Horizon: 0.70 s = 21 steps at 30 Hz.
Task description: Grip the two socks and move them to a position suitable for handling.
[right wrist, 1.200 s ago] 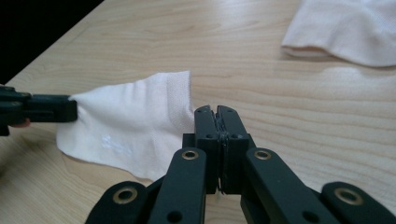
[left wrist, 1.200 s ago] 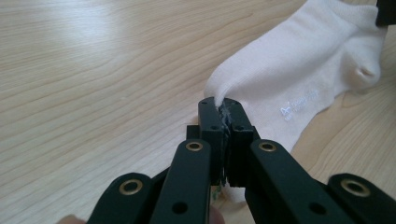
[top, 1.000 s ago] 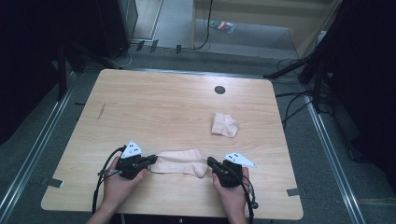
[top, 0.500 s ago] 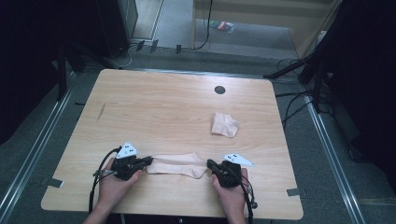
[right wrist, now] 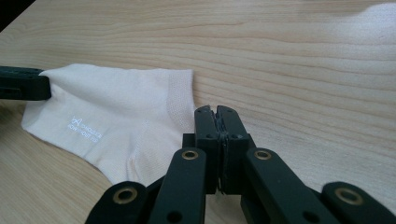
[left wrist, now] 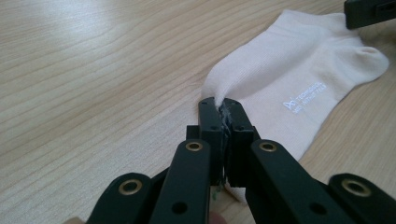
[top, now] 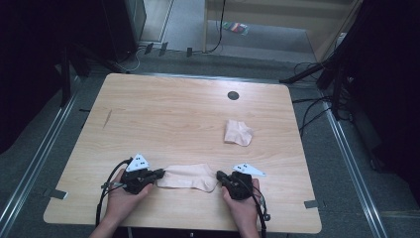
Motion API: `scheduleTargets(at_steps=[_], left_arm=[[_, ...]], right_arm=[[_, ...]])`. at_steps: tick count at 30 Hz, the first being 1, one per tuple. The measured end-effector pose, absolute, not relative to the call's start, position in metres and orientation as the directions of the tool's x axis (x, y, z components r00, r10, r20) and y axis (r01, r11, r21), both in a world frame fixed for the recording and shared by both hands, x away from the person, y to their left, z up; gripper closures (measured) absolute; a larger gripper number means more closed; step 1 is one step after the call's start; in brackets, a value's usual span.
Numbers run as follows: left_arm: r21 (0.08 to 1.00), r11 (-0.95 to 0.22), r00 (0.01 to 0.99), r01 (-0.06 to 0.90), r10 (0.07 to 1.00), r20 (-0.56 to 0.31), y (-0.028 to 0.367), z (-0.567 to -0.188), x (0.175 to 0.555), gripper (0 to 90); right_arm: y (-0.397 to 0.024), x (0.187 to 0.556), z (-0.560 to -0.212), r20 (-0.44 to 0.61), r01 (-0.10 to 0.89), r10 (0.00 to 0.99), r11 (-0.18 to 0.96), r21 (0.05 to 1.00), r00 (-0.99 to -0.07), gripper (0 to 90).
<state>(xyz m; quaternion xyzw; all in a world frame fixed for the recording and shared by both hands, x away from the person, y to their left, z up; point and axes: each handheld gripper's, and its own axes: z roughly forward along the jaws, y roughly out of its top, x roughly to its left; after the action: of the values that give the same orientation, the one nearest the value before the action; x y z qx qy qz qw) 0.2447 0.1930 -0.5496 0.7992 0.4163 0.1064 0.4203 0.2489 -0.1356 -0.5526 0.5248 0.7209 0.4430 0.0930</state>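
Observation:
A cream ankle sock lies flat near the table's front edge, stretched between both grippers. My left gripper is shut on its toe end. In the left gripper view the closed jaws pinch a raised fold of the sock at the left gripper's tips. My right gripper is shut at the cuff end. In the right gripper view the sock meets the closed right gripper tips, with only a sliver of fabric showing between them. A second cream sock lies crumpled farther back on the right.
The wooden table has a round black cable hole near its far edge. Cables trail from both grippers over the front edge. Dark stands and cables lie on the floor to the right.
The sock and both grippers have shifted slightly toward the front edge, and the sock lies flatter. Both grippers stay shut.

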Motion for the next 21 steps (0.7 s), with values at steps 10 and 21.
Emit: scheduleTargets(at_steps=[10, 21], left_arm=[[0.844, -0.13, 0.612, 0.52, 0.747, -0.262, 0.207, -0.537, 0.245, 26.4], [0.853, -0.013, 0.496, 0.521, 0.818, -0.291, 0.233, -0.537, 0.254, 7.9]], right_arm=[[-0.137, 0.252, -0.546, 0.305, 0.637, 0.84, 0.061, 0.769, -0.449, 45.3], [-0.15, 0.261, -0.534, 0.246, 0.6, 0.871, 0.068, 0.797, -0.426, 27.7]])
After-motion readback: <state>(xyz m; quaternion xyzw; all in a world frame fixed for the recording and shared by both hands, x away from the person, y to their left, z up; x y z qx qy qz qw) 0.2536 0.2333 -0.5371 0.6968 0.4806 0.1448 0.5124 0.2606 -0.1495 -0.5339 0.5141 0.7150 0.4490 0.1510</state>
